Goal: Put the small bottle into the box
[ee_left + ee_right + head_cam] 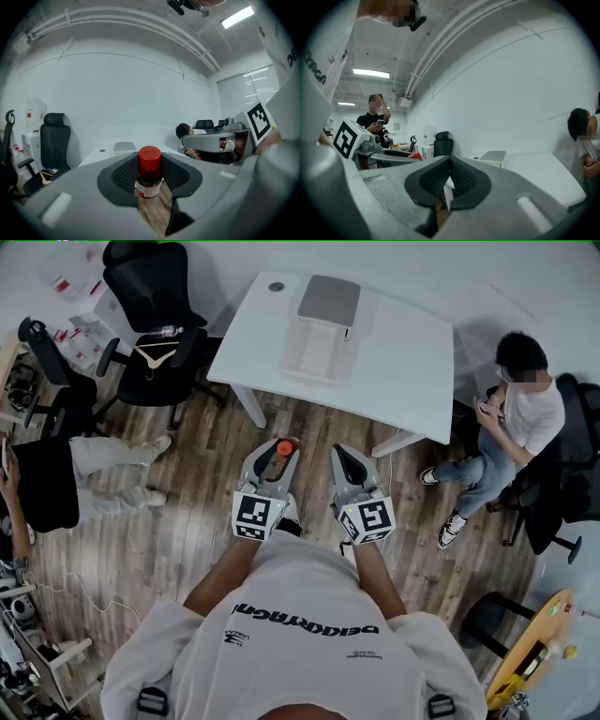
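Note:
The small bottle (284, 447), with a red cap and a white label, stands upright between the jaws of my left gripper (279, 456), which is shut on it above the wooden floor. In the left gripper view the small bottle (149, 174) fills the middle of my left gripper (150, 187). My right gripper (344, 459) hangs beside it, shut with nothing between the pads; in its own view my right gripper (448, 185) has its tips meeting. The box (319, 338), white with a grey lid, sits on the white table (403, 352) ahead, and shows as the box (124, 147) and the box (493, 157) in the gripper views.
Black office chairs (155, 315) stand left of the table. A person (511, 427) sits at the table's right end, another person (56, 479) sits at the far left. A small round thing (276, 286) lies on the table's far corner. A yellow round table (539, 648) is at lower right.

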`<action>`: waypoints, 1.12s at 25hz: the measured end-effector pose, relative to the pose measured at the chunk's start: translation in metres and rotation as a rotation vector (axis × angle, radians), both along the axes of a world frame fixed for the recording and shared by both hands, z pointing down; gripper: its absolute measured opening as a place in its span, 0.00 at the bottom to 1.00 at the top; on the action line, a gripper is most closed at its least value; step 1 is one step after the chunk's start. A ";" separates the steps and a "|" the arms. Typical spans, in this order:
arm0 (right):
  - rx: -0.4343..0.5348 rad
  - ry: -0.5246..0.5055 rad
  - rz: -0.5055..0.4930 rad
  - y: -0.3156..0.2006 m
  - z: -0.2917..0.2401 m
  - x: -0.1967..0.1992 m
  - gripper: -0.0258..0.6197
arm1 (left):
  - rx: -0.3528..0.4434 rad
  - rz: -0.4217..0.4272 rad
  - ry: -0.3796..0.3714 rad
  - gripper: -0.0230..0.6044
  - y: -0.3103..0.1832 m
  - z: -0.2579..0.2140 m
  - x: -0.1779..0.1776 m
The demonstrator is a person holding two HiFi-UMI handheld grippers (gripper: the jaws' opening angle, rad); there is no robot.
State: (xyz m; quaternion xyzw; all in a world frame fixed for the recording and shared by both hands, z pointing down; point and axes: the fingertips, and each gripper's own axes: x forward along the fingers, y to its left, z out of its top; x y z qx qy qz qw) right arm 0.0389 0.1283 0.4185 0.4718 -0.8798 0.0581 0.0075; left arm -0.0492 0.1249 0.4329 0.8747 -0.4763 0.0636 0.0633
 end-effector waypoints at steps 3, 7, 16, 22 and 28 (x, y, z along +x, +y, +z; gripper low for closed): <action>-0.006 0.003 0.020 -0.024 -0.001 0.001 0.04 | -0.001 0.016 0.005 0.27 -0.023 -0.001 0.000; -0.010 0.008 0.033 -0.052 -0.003 -0.006 0.04 | -0.008 0.031 0.002 0.27 -0.051 0.001 -0.005; -0.024 0.017 0.067 -0.098 0.001 -0.021 0.04 | -0.012 0.064 -0.007 0.27 -0.101 0.007 -0.019; -0.031 0.029 0.088 -0.111 0.003 -0.025 0.04 | -0.021 0.077 -0.001 0.27 -0.116 0.010 -0.024; -0.036 0.037 0.094 -0.118 0.006 -0.025 0.04 | -0.035 0.087 -0.004 0.27 -0.123 0.015 -0.020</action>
